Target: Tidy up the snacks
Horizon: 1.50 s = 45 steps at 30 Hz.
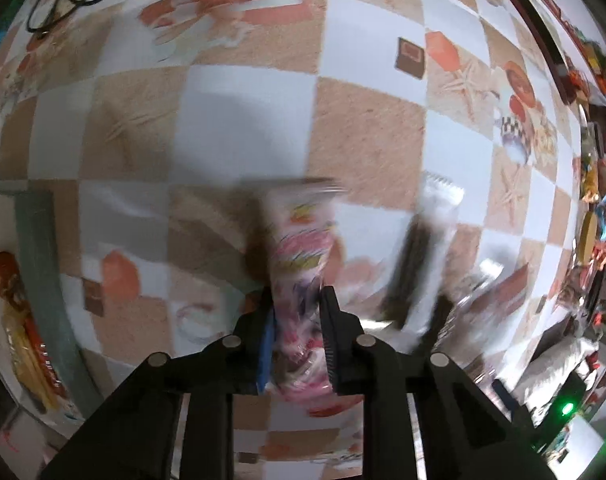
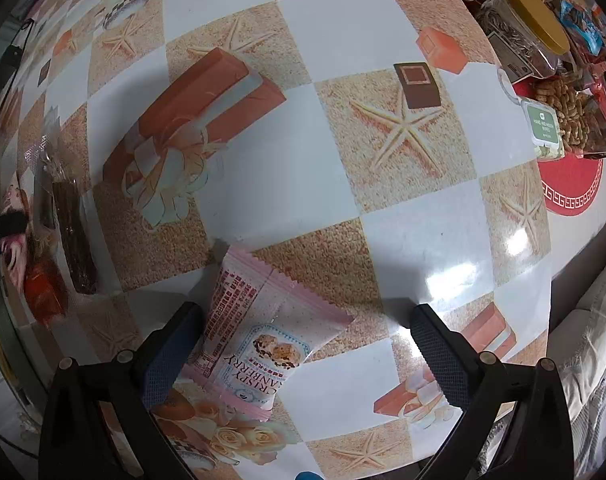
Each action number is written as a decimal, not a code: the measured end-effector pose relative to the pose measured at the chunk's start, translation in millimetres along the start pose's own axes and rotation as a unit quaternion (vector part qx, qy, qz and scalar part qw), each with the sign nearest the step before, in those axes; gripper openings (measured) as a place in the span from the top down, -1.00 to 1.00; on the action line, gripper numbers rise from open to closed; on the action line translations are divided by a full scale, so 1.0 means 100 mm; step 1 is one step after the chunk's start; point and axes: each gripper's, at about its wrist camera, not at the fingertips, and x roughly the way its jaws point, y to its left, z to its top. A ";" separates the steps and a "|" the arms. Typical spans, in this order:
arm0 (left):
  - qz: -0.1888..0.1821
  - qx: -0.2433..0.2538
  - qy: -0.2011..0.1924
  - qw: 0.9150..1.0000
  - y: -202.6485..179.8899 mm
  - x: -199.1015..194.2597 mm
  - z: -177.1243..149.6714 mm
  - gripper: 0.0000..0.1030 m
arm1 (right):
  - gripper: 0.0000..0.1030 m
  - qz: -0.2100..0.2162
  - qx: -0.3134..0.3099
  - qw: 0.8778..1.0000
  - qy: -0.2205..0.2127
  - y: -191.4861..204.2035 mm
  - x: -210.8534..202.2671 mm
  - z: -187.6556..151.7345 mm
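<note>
While the left wrist view is motion-blurred, the left gripper (image 1: pixel 297 312) is seen clamped on a pink-and-white patterned plastic snack packet (image 1: pixel 299 264), its long axis running away between the fingers. Its print is unreadable. The right gripper (image 2: pixel 303 332) stands wide apart, gripping nothing; a pink-edged cranberry crisp sachet (image 2: pixel 259 332) lies flat on the checkered tablecloth (image 2: pixel 343 160) between its fingers, touching the left one, pointing diagonally away.
</note>
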 end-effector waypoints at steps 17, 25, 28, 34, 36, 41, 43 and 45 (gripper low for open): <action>0.052 0.075 -0.022 0.996 0.56 0.04 -0.72 -0.09 | -1.00 -0.002 -0.012 1.000 -0.026 0.04 0.02 -0.08; 0.072 0.099 -0.020 0.992 0.36 0.22 -0.64 -0.39 | -1.00 -0.002 -0.014 0.999 -0.028 0.05 -0.01 -0.12; 0.078 0.110 -0.020 0.991 0.26 0.28 -0.64 -0.55 | -1.00 -0.002 -0.015 1.000 -0.025 0.06 -0.01 -0.11; 0.080 0.103 -0.007 0.991 0.22 0.37 -0.70 -0.95 | -1.00 -0.003 -0.016 1.000 -0.026 0.07 -0.01 -0.11; 0.079 0.097 -0.005 0.992 0.13 0.49 -0.81 -1.00 | -1.00 -0.003 -0.018 0.999 -0.029 0.07 -0.02 -0.12; 0.077 0.090 -0.004 0.993 0.19 0.53 -0.84 -1.00 | -1.00 -0.003 -0.018 0.999 -0.036 0.07 -0.02 -0.15; 0.077 0.090 -0.004 0.993 0.15 0.54 -0.87 -1.00 | -1.00 -0.003 -0.020 0.999 -0.039 0.08 -0.02 -0.17; 0.076 0.090 -0.005 0.993 0.17 0.53 -0.89 -1.00 | -1.00 -0.003 -0.022 0.999 -0.041 0.08 -0.02 -0.18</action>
